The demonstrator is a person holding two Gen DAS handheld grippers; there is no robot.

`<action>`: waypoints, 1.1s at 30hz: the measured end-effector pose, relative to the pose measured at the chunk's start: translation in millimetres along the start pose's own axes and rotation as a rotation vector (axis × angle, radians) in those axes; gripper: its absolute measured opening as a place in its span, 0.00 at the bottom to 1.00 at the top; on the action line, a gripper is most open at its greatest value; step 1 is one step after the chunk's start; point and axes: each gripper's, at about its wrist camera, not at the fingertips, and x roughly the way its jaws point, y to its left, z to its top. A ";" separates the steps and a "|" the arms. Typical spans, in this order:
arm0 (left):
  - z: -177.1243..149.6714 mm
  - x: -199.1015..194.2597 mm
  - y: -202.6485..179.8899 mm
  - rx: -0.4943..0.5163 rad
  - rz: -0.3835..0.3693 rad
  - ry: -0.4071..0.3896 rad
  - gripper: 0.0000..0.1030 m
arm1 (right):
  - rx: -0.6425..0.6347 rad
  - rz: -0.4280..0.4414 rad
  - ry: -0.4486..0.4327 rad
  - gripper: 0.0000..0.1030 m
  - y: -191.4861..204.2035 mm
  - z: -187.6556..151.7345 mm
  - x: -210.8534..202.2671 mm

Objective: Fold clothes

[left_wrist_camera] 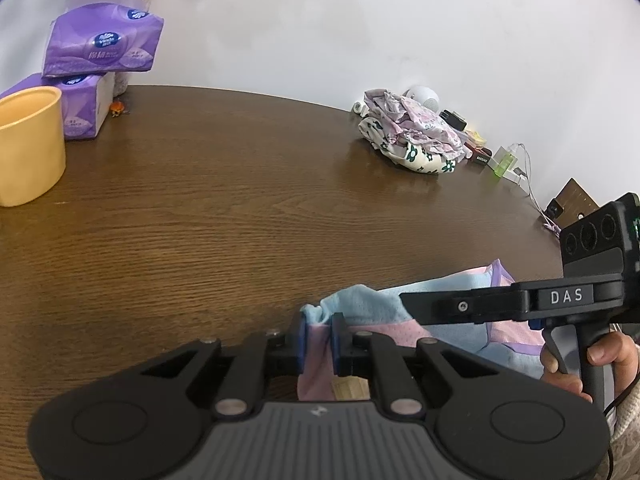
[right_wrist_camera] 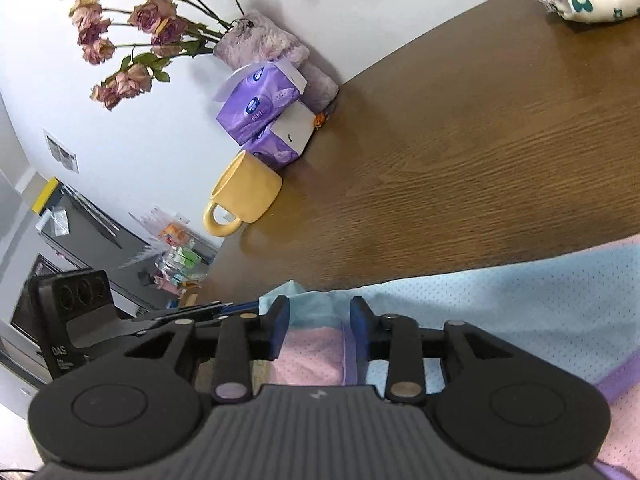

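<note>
A light blue, pink and purple mesh garment lies at the near edge of the brown wooden table. My left gripper is shut on a bunched corner of it. My right gripper straddles another part of the same garment, with fabric between its blue pads; the jaws stand partly apart. The right gripper also shows in the left wrist view, crossing just above the cloth, held by a hand. The left gripper shows at the left of the right wrist view.
A heap of floral clothes lies at the far right of the table, with small items and cables beside it. A yellow mug, purple tissue packs and dried roses stand at the left.
</note>
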 end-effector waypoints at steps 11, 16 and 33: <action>-0.9 -1.7 -2.4 0.016 0.017 -0.008 0.11 | -0.051 -0.052 -0.045 0.03 10.0 -4.3 -5.6; -0.6 -3.0 -0.7 0.009 0.031 -0.013 0.10 | -0.074 -0.145 -0.071 0.03 11.7 -3.0 -8.4; 3.5 -3.0 12.5 -0.068 0.025 -0.012 0.20 | 0.022 -0.143 -0.107 0.28 -3.8 2.9 -12.8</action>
